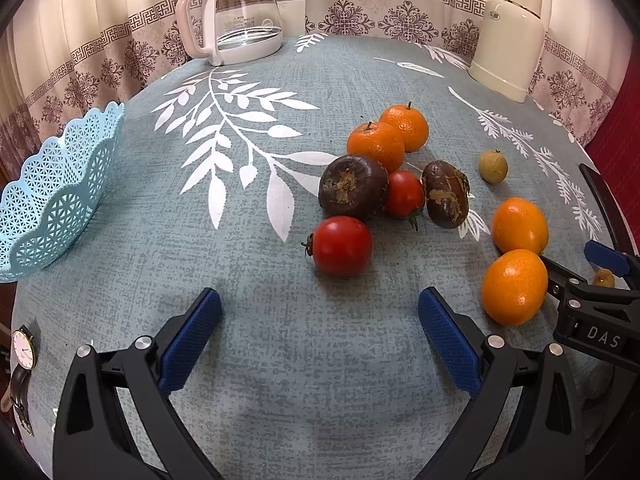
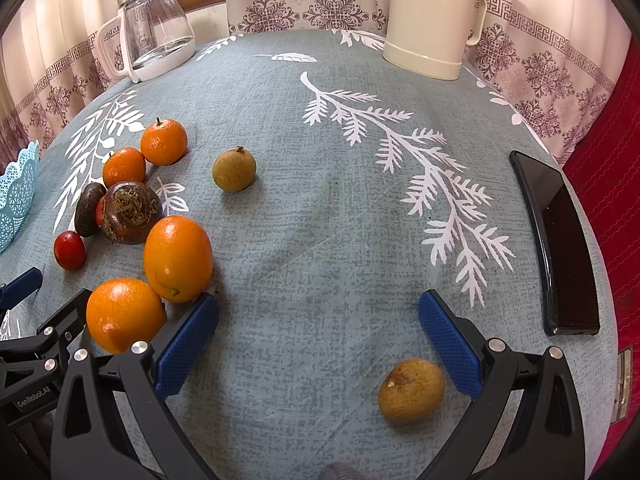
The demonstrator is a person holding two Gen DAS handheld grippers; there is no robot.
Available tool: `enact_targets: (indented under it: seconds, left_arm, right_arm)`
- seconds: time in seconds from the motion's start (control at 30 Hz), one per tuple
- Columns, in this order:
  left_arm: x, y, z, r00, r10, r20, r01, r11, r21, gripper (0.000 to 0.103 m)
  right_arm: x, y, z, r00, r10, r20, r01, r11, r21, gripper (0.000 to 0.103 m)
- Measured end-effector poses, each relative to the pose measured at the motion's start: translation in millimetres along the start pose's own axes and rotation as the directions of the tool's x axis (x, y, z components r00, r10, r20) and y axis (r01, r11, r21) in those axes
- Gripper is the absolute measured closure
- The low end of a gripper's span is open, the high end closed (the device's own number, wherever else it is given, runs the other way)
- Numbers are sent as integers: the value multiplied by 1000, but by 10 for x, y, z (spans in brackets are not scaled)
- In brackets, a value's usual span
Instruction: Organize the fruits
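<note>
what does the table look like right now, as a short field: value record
surface: round table with a grey-blue leaf-print cloth
basket: light blue basket at the left edge; no fruit visible in it
fruit: all loose on the cloth, including the red tomato and the nearest orange
left hand-held gripper: open, holding nothing
right hand-held gripper: open, small brown fruit lying by its right finger
other items: glass jug, cream flask, phone

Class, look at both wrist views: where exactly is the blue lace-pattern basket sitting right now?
The blue basket sits at the table's left edge in the left wrist view, apart from the fruit, with the nearest tomato well to its right; the right wrist view shows only its rim.
</note>
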State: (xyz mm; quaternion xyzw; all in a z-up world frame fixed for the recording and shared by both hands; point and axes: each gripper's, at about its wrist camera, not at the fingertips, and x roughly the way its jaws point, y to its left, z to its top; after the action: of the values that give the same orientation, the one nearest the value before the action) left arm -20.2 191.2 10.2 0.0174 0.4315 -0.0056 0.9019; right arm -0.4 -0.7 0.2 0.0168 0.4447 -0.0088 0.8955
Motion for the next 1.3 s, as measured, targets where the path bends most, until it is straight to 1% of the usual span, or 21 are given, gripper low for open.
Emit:
enact_targets:
  seconds: [0.1, 0.2, 0.3, 0.4, 0.57, 0.93, 1.3]
  left_arm:
    - [2, 11, 2, 1000, -6, -4, 6, 1000, -5, 3]
    - [-9, 26, 2, 999, -29, -13, 29, 1000, 0, 3]
    - [-15, 32, 2, 998, -55, -29, 56, 998, 28, 3]
    - [-56, 18, -41, 997, -71, -23, 72, 997, 23, 3]
    - [-111, -61, -120, 999, -51, -12, 52, 997, 52, 3]
    - [-100, -35, -118, 998, -56, -18, 57, 997, 48, 3]
    - [-96, -50, -114, 998, -51, -22, 52, 997, 52, 3]
  right_arm:
    - [-31, -16, -40, 1000, 6, -17, -6, 1000, -22, 5]
    - [-91, -34, -132, 999, 35, -30, -36, 998, -55, 5]
    - [-136, -68, -191, 998, 63, -26, -64, 996, -67, 5]
    - [-177, -85, -231, 996, 83, -24, -85, 994, -69, 5]
    - [-175, -87, -227, 996, 90, -22, -91, 993, -72, 5]
    - [-171, -105, -243, 995, 98, -14, -99, 992, -78, 5]
    - [-169, -71, -242, 997, 78, -11, -79, 993, -85, 5]
